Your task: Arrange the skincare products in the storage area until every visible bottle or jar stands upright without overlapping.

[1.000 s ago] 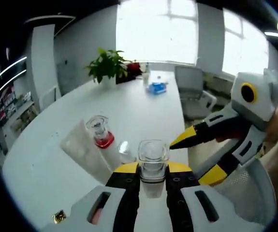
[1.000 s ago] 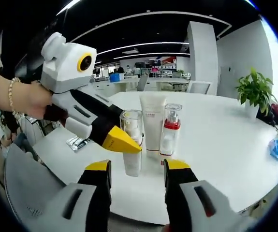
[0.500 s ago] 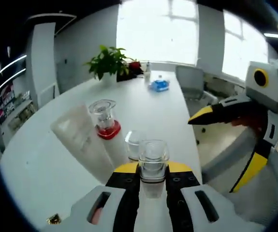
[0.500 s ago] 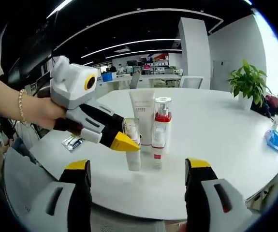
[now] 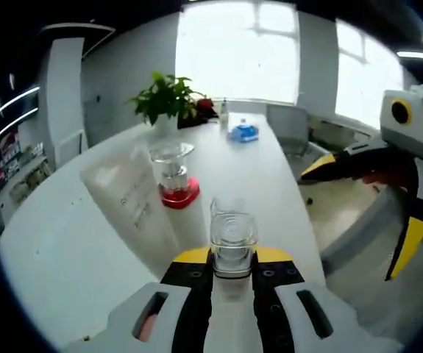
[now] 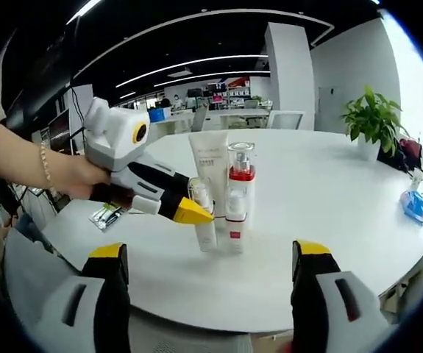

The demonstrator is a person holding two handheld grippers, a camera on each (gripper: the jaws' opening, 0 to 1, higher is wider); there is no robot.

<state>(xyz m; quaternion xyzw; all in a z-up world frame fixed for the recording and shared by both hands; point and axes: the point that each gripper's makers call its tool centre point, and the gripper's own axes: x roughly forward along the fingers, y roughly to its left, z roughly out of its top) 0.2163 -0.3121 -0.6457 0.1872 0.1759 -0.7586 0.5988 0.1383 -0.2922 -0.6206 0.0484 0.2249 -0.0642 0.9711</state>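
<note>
The left gripper [image 5: 232, 259] was closed on the small clear bottle [image 5: 233, 243], its yellow-tipped jaws pressing the bottle from both sides just under the cap. In the right gripper view the same bottle [image 6: 204, 220] stood upright, and its base seemed to touch the white worktop [image 6: 329, 198], though I could not tell this for sure. The right gripper [image 6: 211, 254] was wide open and held nothing; it hung well apart from the products, near the edge of the worktop.

Just beside the clear bottle stood the pump bottle with the red collar [image 6: 237, 198], and behind both stood the white tube [image 6: 209, 165] on its cap end. All three looked upright and close together in one group, without one lying on another. I judged the task as nearly finished: what was left was probably to release the clear bottle and check that it stayed standing.

The clear bottle looked like hard transparent plastic or glass with a squarish cap. The pump bottle was also transparent, with a clear overcap. The tube was matt, flat and soft-looking, with small printed text. The worktop was smooth and glossy.
</note>
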